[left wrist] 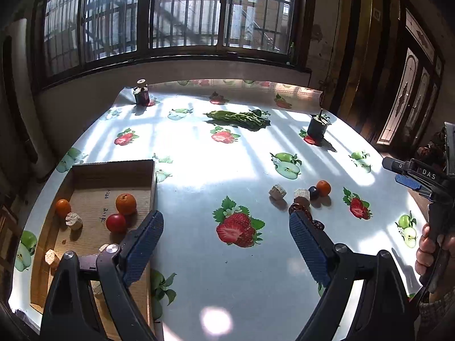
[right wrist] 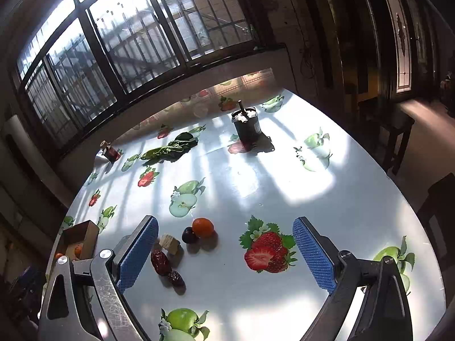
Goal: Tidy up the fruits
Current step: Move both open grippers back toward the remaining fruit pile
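Your left gripper (left wrist: 226, 237) hangs over the tabletop (left wrist: 199, 170) with its jaws wide apart and nothing between them; only a printed strawberry on the cloth shows in the gap. Your right gripper (right wrist: 225, 251) is likewise spread wide and empty, over another printed strawberry.

The left wrist view alone looks into the cardboard box (left wrist: 113, 167) at the tabletop's left edge. In it lie a large orange (left wrist: 126, 203), a smaller orange (left wrist: 62, 207) against the left wall, a red tomato-like fruit (left wrist: 116, 222) and a pale cork-like chunk (left wrist: 73, 220); another chunk (left wrist: 52, 258) sits nearer the camera. This view also catches your right hand (left wrist: 426, 251) on the other gripper's handle at the right edge.

The right wrist view shows that box (right wrist: 82, 234) only as a small corner at far left, its contents mostly hidden. What it gives you more clearly is the loose cluster on the tabletop: a small orange (right wrist: 202, 227) touching a dark plum-like fruit (right wrist: 189, 235), a pale block (right wrist: 169, 243) just beside them, and two red dates (right wrist: 161, 262), (right wrist: 175, 278) lying near the left pad (right wrist: 136, 255).

From the left wrist, the same cluster sits right of centre: the small orange (left wrist: 323, 188), the dark fruit (left wrist: 313, 192), and two pale chunks (left wrist: 277, 191), (left wrist: 302, 193), with the dates partly hidden behind the right pad (left wrist: 310, 251).

Both views show leafy greens (left wrist: 239, 118), a dark can (right wrist: 246, 126) and a small bottle (left wrist: 142, 95) at the far side, beneath the window.
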